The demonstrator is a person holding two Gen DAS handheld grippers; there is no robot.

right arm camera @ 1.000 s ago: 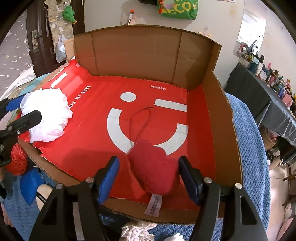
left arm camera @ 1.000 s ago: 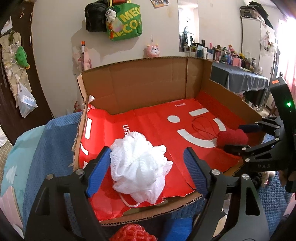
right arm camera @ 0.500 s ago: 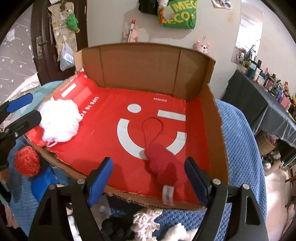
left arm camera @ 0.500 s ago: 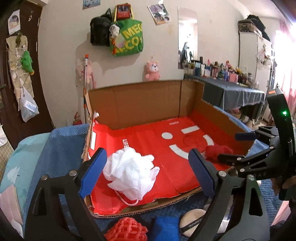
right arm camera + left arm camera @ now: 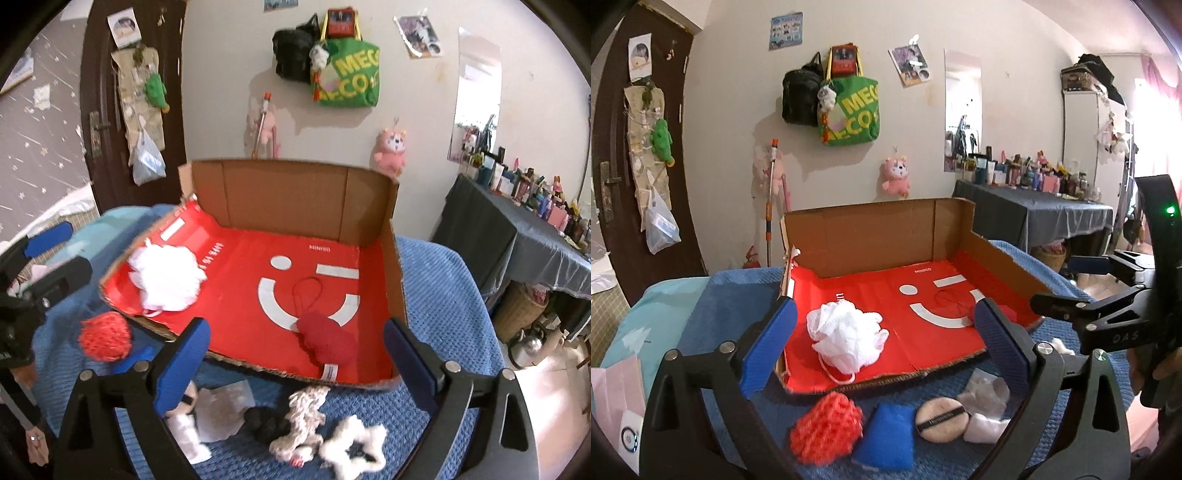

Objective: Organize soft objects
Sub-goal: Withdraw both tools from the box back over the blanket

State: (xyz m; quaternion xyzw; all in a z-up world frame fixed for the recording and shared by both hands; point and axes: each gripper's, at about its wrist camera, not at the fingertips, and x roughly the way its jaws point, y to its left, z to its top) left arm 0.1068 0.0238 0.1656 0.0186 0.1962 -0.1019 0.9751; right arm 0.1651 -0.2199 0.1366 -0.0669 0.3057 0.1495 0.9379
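The white mesh bath puff lies on the red printed liner near the left front corner of the shallow brown cardboard tray, its cord loop trailing over the front edge. The dark red fluffy pouch with a white sewn label lies near the right front corner, its thin cord curled across the white smile mark. Both are well apart from each other and free of any grip.

The left gripper has just been opening and its blue pads stand wide, nothing between them but the view of the puff beyond. The right gripper has likewise just been opening and is spread, the red pouch beyond it, not touched.

On the blue knitted blanket in front of the tray wait an orange-red mesh scrubber, a blue plush cushion, a round beige powder puff, a crumpled white plastic wrap, a small black fuzzy ball, a cream knitted piece and a white fluffy star-shaped piece.

All of these look light and yielding, so a grip would likely squash them rather than slip. The mesh scrubber seems best taken across its bulk, since the netting could snag on a pad edge. The flat powder puff probably needs pinching at its rim, and the plastic wrap may slide or crumple away
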